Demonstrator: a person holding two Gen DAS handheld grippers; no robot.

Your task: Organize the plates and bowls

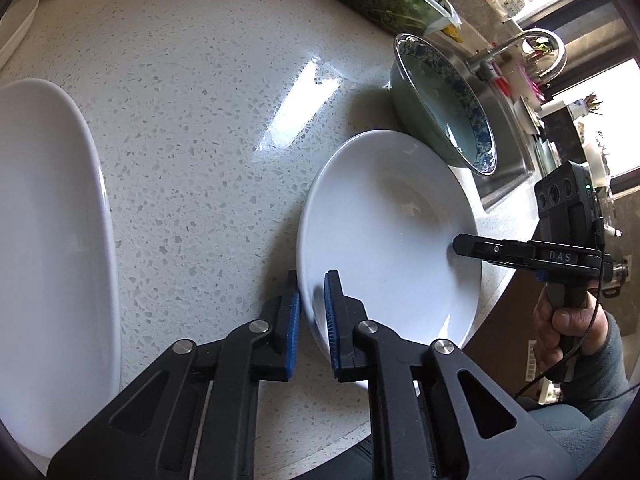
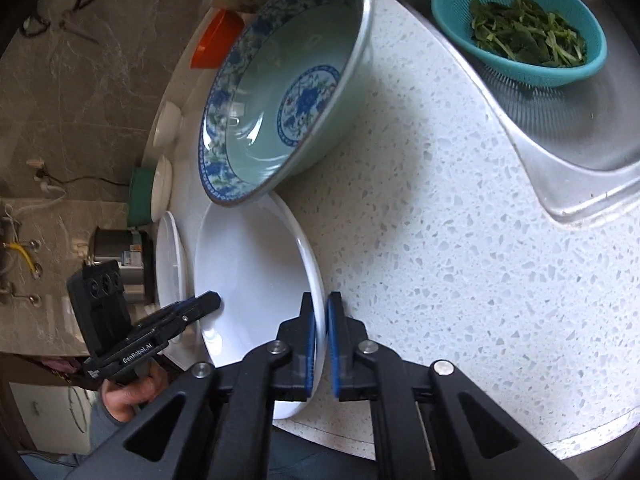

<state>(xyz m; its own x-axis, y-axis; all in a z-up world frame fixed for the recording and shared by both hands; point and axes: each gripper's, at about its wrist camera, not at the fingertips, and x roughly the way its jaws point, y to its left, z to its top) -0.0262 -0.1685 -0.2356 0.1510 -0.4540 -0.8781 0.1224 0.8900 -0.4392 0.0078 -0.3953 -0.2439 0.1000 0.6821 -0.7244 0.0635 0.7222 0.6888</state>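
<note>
With both hand-held grippers, left [image 1: 311,312] and right [image 2: 319,344], straddling the plate's [image 1: 384,232] rim unclenched, squeeze evenly before lifting clear of the bowl [image 1: 444,108].

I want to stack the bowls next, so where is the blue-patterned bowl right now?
The blue-patterned bowl sits on the counter just beyond the white plate both grippers are at, its rim overlapping the plate's far edge, with the sink to its right in the right wrist view.
</note>
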